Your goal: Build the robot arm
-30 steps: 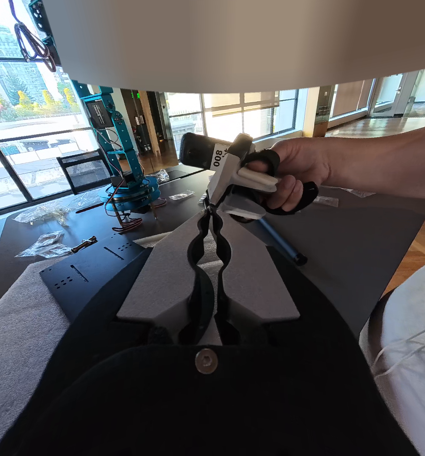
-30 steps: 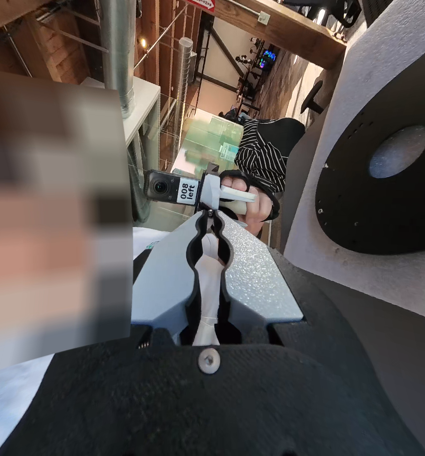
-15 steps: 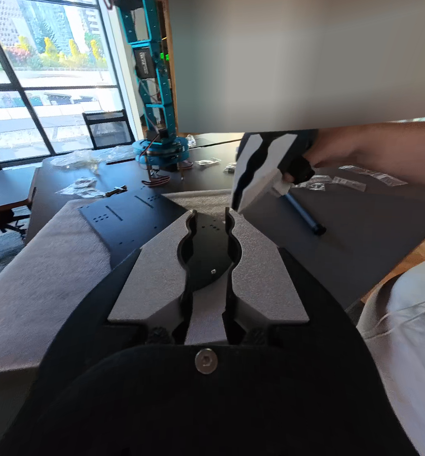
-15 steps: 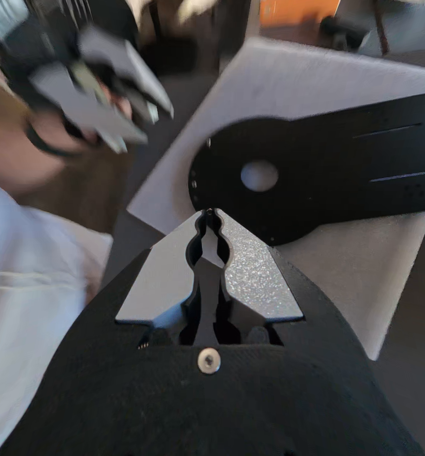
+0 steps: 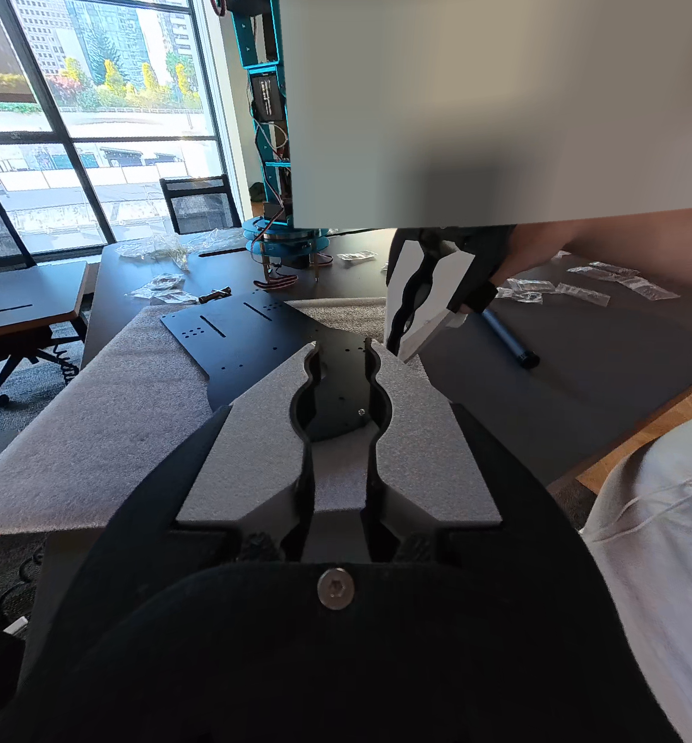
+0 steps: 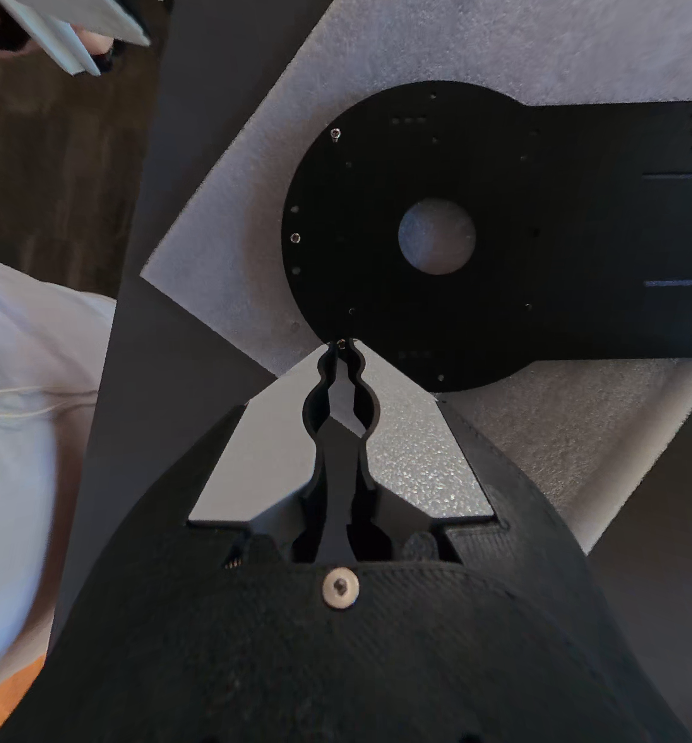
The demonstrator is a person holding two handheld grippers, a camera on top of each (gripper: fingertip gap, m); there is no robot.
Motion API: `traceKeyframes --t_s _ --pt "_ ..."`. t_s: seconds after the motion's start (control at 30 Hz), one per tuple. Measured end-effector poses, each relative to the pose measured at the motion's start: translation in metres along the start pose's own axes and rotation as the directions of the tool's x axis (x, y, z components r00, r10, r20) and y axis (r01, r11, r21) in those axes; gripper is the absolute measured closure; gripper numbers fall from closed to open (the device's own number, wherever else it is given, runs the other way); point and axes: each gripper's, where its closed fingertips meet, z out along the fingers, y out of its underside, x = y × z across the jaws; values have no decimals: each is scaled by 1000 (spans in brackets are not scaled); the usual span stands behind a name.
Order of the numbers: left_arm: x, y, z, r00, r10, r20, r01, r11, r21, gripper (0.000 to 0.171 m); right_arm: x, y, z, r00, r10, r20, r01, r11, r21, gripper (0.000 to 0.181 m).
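Note:
A black metal plate (image 5: pixel 256 341) with a round end and a centre hole lies on a grey foam sheet (image 5: pixel 115 422). My left gripper (image 5: pixel 342 345) is open and empty, hovering over the plate's round end. My right gripper (image 6: pixel 341 343) is shut on a small screw (image 6: pixel 341 342) and holds it at the near rim of the plate (image 6: pixel 537 241). Two screws (image 6: pixel 335 134) sit in holes on the plate's left rim. The right gripper also shows in the left wrist view (image 5: pixel 394 347), tips down at the plate's right edge. A finger of the left gripper (image 6: pixel 75 36) shows at the top left.
A blue robot arm (image 5: pixel 284 241) stands at the back of the dark table (image 5: pixel 577 382). A blue rod-shaped tool (image 5: pixel 505 337) lies at the right, with small plastic bags (image 5: pixel 589 281) beyond. The table edge and a person's white clothing (image 5: pixel 658 563) are at the right. A chair (image 5: pixel 203 205) stands behind. My right fingertips sit around 12 cm from my left ones.
The two grippers met tip to tip, then parted. My left gripper opened and lowered over the plate. My right gripper swung down to the plate's rim, staying shut.

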Motion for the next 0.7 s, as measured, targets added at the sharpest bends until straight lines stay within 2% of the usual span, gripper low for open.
traceKeyframes --t_s 0.27,0.5,0.7 --pt "1 2 -2 1000 -5 -9 5 1000 3 154 0 4 1 999 -30 16 31 995 -93 178" --pt "2 5 -6 1000 -14 -10 14 1000 0 154 -4 1 0 998 -59 20 61 991 -118 181" --pt "10 17 -2 999 -13 -45 11 999 -49 154 0 2 -3 998 -63 19 65 987 -144 181"
